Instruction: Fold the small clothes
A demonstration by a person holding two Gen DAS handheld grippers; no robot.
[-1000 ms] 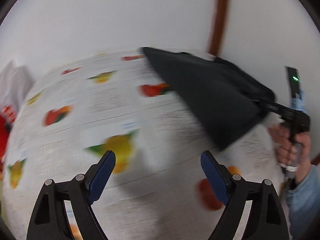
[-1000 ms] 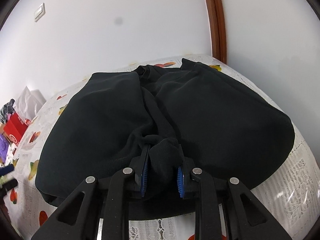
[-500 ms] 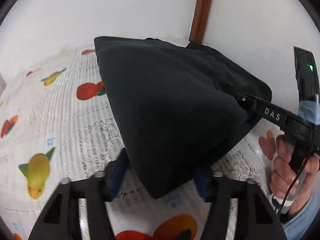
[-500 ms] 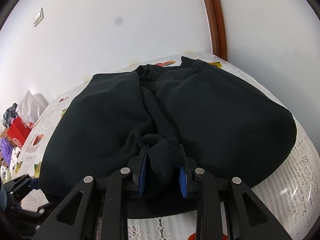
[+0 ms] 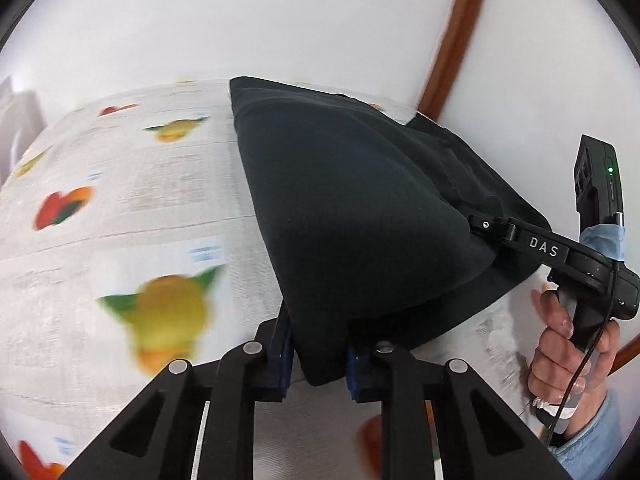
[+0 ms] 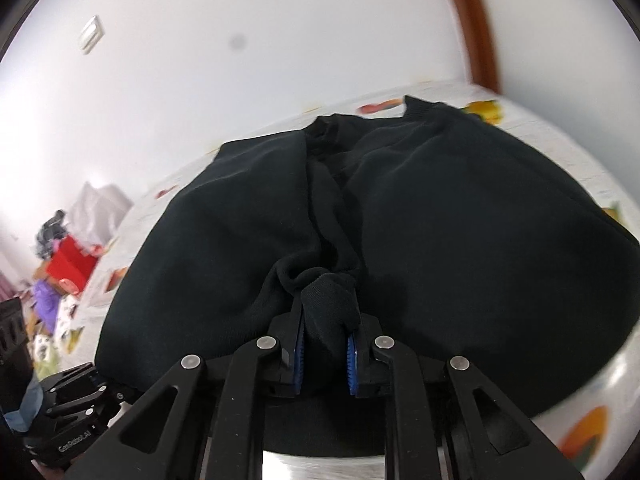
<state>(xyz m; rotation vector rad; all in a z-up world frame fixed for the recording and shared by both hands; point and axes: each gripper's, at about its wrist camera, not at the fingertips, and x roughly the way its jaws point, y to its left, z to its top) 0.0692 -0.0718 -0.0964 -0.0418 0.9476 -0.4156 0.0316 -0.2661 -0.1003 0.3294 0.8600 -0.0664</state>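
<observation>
A black garment (image 5: 352,200) lies spread on a fruit-print tablecloth (image 5: 120,216). My left gripper (image 5: 318,354) has its jaws closing on the garment's near corner, and the blue pads press the cloth from both sides. In the right wrist view the same garment (image 6: 460,220) fills the middle. My right gripper (image 6: 325,354) is closing tighter on a bunched fold of that black cloth. The right gripper (image 5: 490,228) also shows in the left wrist view at the garment's right edge, held by a person's hand (image 5: 560,344).
A white wall and a brown door frame (image 5: 452,52) stand behind the table. At the table's far left sits a pile with a red box (image 6: 70,266) and white and purple items. The left gripper's body (image 6: 72,420) shows at the lower left of the right wrist view.
My left gripper, open over the bare tablecloth a second ago, has come up to the garment's corner and closed on it. The right gripper kept its hold and shifted slightly.
</observation>
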